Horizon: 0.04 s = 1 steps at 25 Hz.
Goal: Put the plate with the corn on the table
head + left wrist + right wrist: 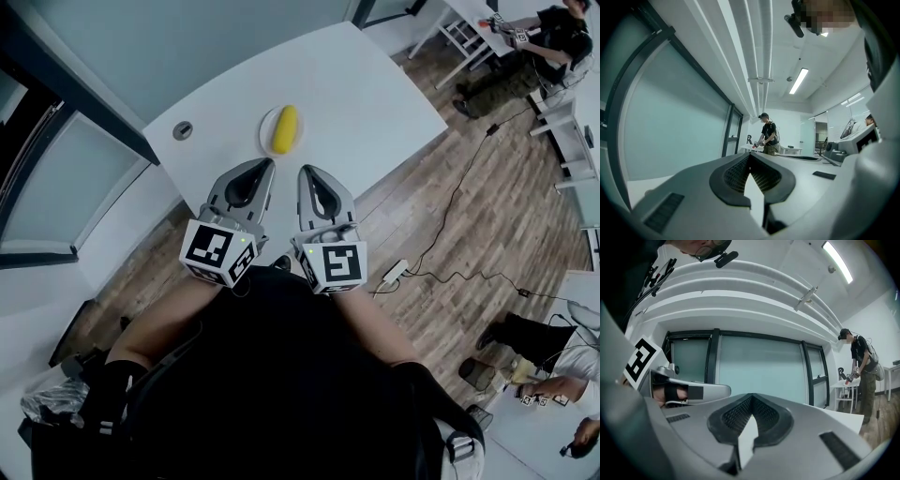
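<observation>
A yellow corn cob (pixel 285 128) lies on a small white plate (pixel 268 127), which rests on the white table (pixel 375 94) near its front edge. Both grippers hover side by side just short of that edge, pointing at the plate and touching nothing. My left gripper (pixel 265 166) is shut and empty; in the left gripper view its jaws (pixel 750 154) meet at the tip with only the room behind. My right gripper (pixel 306 172) is also shut and empty, with its jaws (pixel 751 396) closed in the right gripper view. Neither gripper view shows the plate.
A round grey grommet (pixel 183 130) sits in the table left of the plate. A glass partition (pixel 56 178) runs along the left. On the wooden floor to the right lie a cable and a power strip (pixel 395 273). Other people stand at the far right (pixel 553 37).
</observation>
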{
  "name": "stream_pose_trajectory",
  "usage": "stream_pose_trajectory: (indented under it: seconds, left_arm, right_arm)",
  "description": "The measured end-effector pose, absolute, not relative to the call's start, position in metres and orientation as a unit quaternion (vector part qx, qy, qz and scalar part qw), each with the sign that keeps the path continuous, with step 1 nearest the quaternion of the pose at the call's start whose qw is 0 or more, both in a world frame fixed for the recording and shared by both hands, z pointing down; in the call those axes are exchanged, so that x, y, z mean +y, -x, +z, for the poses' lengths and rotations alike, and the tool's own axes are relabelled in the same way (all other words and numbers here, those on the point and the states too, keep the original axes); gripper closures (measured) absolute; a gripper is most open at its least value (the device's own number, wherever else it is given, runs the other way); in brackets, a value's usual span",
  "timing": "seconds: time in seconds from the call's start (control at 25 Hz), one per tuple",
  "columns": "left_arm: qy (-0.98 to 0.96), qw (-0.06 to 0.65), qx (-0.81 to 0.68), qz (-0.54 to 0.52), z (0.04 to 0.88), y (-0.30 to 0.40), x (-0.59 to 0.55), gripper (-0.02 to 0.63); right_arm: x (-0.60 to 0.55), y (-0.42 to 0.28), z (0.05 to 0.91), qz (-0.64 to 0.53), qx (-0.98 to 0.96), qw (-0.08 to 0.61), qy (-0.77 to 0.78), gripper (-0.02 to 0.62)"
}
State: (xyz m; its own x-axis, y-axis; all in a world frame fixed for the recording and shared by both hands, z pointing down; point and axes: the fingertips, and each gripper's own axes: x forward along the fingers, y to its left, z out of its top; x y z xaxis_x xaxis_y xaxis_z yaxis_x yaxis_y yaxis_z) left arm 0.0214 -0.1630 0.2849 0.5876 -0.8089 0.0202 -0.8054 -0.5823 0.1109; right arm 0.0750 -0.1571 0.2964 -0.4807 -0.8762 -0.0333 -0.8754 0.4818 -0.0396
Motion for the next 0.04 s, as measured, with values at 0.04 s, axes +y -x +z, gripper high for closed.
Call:
stream_pose_trajectory:
  seconds: [0.04]
  left_arm:
    - [-0.889,0.053,-0.454,-0.016,0.2838,-0.0228,-0.164,0.604]
  right_arm:
    - [-0.1579,-0.0764,0.2956,-0.007,0.86,0.025,0.509,0.594]
